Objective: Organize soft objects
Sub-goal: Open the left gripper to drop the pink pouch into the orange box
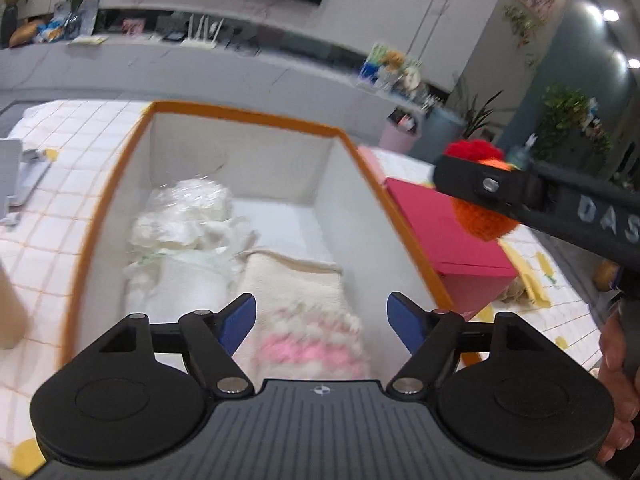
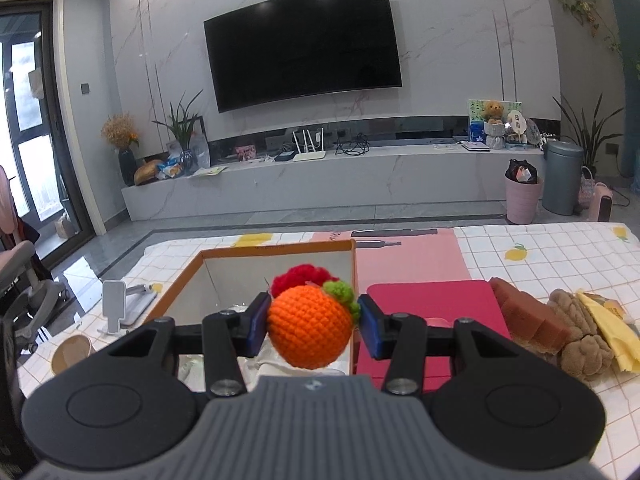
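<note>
Your right gripper (image 2: 312, 320) is clamped on the orange crochet ball (image 2: 309, 332), held above the orange-rimmed box (image 1: 100, 216), while your left gripper (image 1: 322, 316) hangs wide apart over the folded cloths (image 1: 296, 292) inside

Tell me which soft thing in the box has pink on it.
The cream knit with pink stripes, nearest the left gripper; the bundles beside it are plain white.

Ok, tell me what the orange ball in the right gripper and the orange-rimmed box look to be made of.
Orange ball: crocheted yarn, matte and fuzzy; rows of looped stitches show, with red and green yarn tufts on top. The right gripper is clamped on it.
Orange-rimmed box: probably cardboard or stiff paperboard; thin flat walls, plain matte white inside, orange along the edge. The blur leaves the finish uncertain.
</note>
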`<action>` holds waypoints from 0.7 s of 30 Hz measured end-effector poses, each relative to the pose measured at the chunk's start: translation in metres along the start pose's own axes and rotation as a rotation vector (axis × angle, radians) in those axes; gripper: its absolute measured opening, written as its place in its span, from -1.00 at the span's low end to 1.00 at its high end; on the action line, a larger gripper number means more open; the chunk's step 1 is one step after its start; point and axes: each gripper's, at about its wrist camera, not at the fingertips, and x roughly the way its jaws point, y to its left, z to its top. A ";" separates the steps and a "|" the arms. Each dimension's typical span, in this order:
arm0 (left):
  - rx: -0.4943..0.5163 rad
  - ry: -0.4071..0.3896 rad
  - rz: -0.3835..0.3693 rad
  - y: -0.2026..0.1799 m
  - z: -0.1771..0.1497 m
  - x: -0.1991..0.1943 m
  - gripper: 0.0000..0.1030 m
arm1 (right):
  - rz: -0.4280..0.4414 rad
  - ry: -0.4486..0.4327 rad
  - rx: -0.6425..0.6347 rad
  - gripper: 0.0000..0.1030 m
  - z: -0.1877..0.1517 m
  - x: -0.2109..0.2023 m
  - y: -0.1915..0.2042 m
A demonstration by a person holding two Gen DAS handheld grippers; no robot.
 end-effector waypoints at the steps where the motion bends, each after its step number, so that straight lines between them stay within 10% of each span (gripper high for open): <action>1: -0.009 0.028 0.005 0.005 0.004 -0.001 0.71 | 0.000 0.004 -0.004 -0.10 0.002 0.000 0.001; 11: -0.049 0.084 0.125 0.047 0.029 -0.029 0.76 | 0.057 0.191 -0.155 -0.09 0.029 0.059 0.016; 21: -0.054 0.108 0.051 0.057 0.034 -0.035 0.77 | 0.008 0.544 -0.322 -0.09 0.029 0.172 0.044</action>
